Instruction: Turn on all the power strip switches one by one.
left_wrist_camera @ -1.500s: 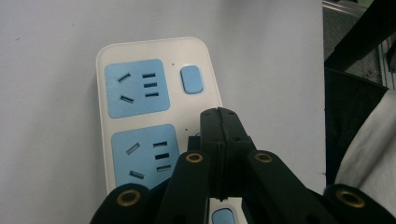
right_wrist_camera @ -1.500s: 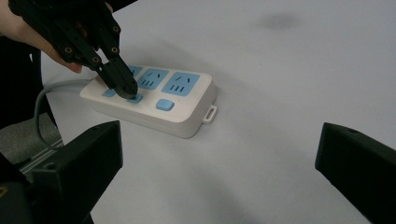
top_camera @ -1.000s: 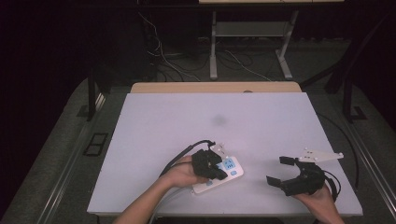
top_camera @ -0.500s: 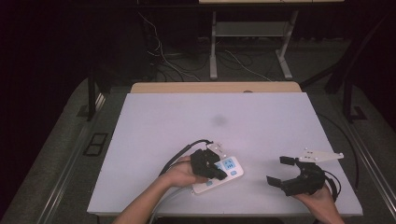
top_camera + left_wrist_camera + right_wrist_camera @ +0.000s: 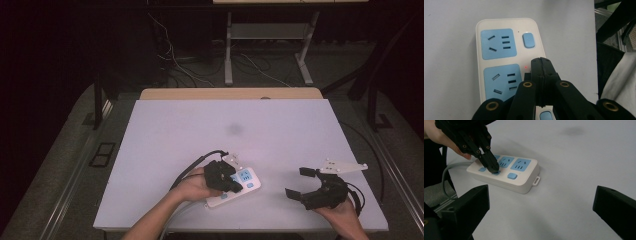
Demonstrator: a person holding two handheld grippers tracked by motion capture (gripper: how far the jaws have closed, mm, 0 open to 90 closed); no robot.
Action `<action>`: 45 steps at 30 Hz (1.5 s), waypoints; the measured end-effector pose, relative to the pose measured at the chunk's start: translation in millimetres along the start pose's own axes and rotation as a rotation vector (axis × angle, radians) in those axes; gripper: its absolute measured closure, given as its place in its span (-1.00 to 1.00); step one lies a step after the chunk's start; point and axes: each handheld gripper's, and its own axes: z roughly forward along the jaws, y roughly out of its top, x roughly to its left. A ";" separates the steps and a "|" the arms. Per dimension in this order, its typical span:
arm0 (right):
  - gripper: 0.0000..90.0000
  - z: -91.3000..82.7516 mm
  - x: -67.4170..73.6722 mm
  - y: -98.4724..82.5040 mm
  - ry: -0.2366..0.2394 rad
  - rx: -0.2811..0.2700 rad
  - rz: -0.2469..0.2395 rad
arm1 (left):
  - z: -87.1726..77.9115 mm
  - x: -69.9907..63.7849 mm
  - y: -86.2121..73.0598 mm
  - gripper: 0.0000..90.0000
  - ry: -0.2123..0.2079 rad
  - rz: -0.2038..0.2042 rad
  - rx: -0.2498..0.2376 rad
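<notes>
Right hand (image 5: 345,216): seen at the near edge of the table in the high view, wrapped around the rear of its gripper.
Right gripper (image 5: 303,183): held just above the near right part of the table; its two black jaws are spread wide apart with nothing between them, and they are pointed leftward toward the power strip.
Left hand (image 5: 192,185): laid on the table near its front edge, left of centre, with the forearm entering from the bottom.
Left gripper (image 5: 235,184): its jaws are pressed together into a single tip with nothing gripped between them; the tip is set down on a blue switch button (image 5: 496,172) on the power strip's top face, as seen in the right gripper view.
Power strip (image 5: 248,178): a white strip with blue socket panels, laid flat on the table directly under the left gripper and well apart from the right gripper; a small red light (image 5: 525,67) is seen just beside the closed tip.
End switch (image 5: 528,40): a second blue button, left uncovered beyond the tip, beside the farthest socket panel (image 5: 498,43).
Grey cord (image 5: 447,171): led off the strip's end on the left hand's side.
Table (image 5: 280,125): a white top, bare across its far half save for a faint dark smudge (image 5: 234,129).
</notes>
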 end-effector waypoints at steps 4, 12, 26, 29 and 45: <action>-0.99 -0.8 -0.5 0.0 -0.002 -0.003 0.005 | -0.3 -1.6 -3.0 0.98 0.009 -0.004 -0.021; -0.99 -0.5 -0.8 0.1 -0.002 -0.001 0.004 | -2.3 -6.0 -2.4 0.98 0.028 0.018 -0.009; -0.99 0.0 -1.3 -0.1 -0.001 0.000 0.005 | -9.4 -10.4 1.7 0.98 0.032 0.039 -0.020; -0.99 0.2 -1.1 -0.1 -0.002 0.002 0.002 | -12.1 -10.1 3.7 0.97 0.034 0.042 -0.020; -0.99 -0.6 -1.7 -0.3 0.003 0.000 0.010 | -20.7 -9.5 21.8 0.97 0.039 0.077 -0.010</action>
